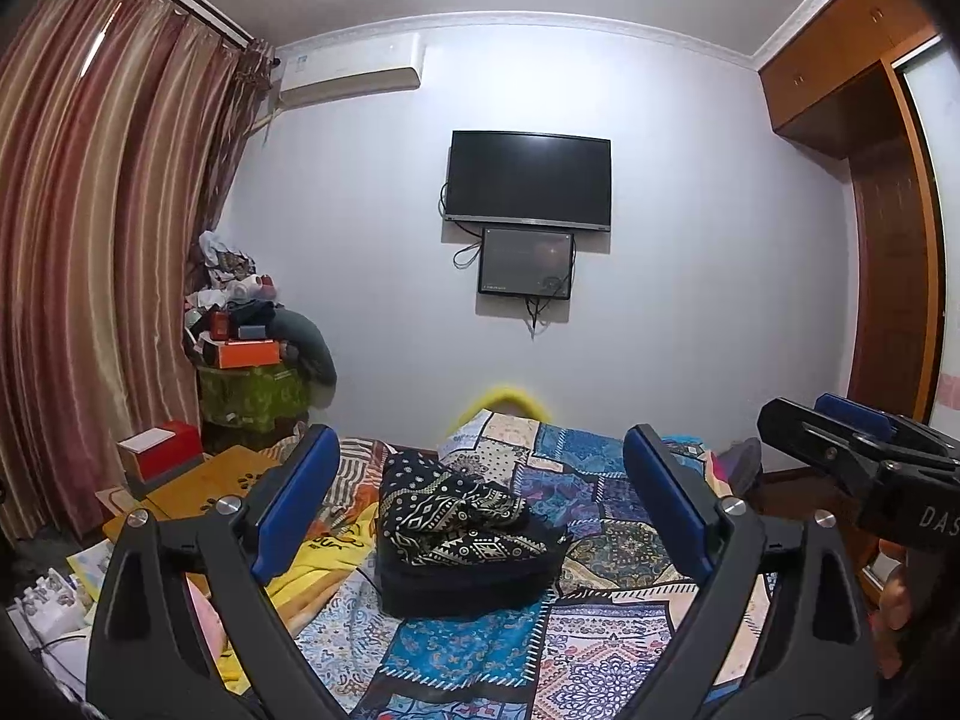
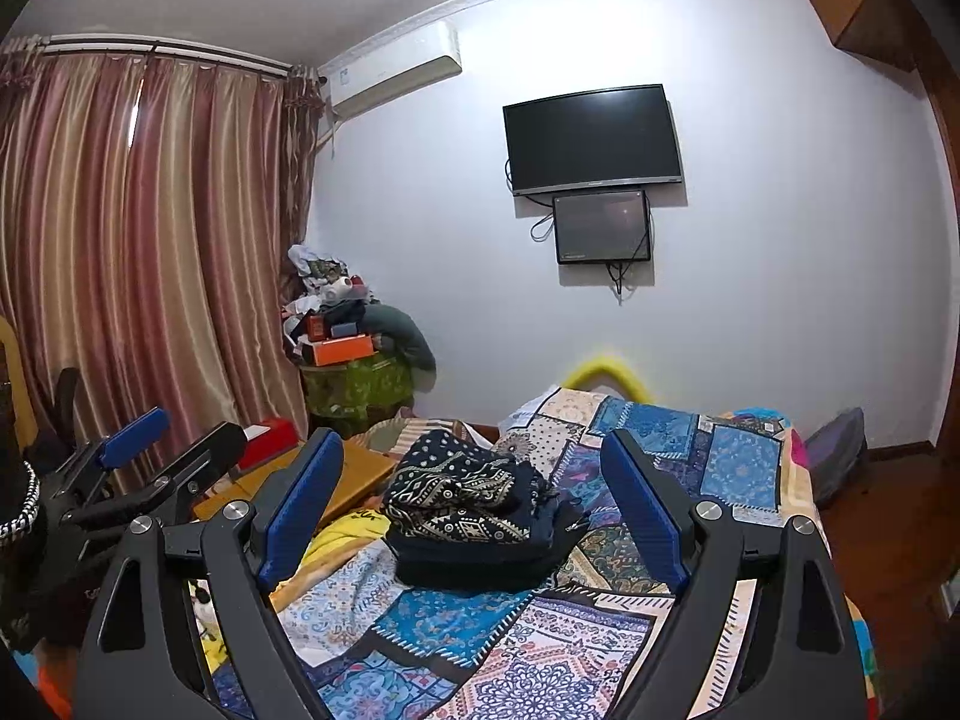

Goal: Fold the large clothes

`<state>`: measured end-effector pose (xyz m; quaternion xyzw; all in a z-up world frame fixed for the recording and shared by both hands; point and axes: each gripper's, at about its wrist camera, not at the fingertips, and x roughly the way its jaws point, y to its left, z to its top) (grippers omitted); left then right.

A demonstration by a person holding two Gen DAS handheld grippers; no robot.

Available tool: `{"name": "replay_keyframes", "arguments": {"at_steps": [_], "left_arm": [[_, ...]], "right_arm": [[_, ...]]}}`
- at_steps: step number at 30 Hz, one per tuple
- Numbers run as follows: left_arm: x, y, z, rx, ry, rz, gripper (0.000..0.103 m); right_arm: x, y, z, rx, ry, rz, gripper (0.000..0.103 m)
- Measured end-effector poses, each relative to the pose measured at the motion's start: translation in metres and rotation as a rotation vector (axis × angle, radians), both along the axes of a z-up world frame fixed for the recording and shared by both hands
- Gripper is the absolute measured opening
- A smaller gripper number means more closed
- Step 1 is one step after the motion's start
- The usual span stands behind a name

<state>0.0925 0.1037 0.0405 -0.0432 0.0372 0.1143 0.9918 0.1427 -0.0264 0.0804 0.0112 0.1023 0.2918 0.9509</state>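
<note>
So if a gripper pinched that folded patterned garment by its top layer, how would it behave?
Likely floppy: the patterned garment lies in soft rumpled folds. Its top layer would probably peel off and unfold. It looks unlikely to slide easily on the patchwork bedspread.

Little lettering is showing legibly. In the left wrist view, the white letters "DAS" are standing on the black body of the right gripper [image 1: 840, 420], cut off by the picture's edge. Dark writing is showing on the yellow cloth [image 1: 336, 540] lying on the bed, but it is too blurred to read. The label on the air conditioner [image 2: 345, 77] is too small to read.
</note>
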Motion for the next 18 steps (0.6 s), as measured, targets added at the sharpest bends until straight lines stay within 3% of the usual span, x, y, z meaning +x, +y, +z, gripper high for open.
{"name": "replay_keyframes", "arguments": {"at_steps": [18], "left_arm": [[0.0089,-0.0014,0.0003,-0.020,0.015,-0.039,0.096]], "right_arm": [[-0.0011,-0.0078,0.0032,0.008,0.000,-0.018,0.086]]}}
